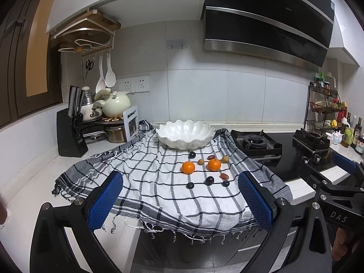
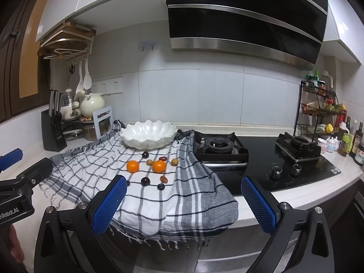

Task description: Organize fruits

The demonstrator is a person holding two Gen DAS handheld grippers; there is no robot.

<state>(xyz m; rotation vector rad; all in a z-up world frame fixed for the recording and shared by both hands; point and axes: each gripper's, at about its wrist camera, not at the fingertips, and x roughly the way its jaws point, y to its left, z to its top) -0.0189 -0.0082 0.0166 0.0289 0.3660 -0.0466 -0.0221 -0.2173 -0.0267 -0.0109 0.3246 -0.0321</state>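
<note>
Fruits, two oranges (image 1: 188,167) (image 1: 214,164) among small dark and brown ones, lie loose on the checked cloth (image 1: 145,182) over the tabletop, ahead of both fingers, with the white bowl (image 1: 186,134) beyond (probably their destination). Left gripper (image 1: 179,200) and right gripper (image 2: 184,202) hang spread wide and empty, short of the fruit.

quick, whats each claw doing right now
Left claw: open, holding nothing.
Right claw: open, holding nothing.
</note>
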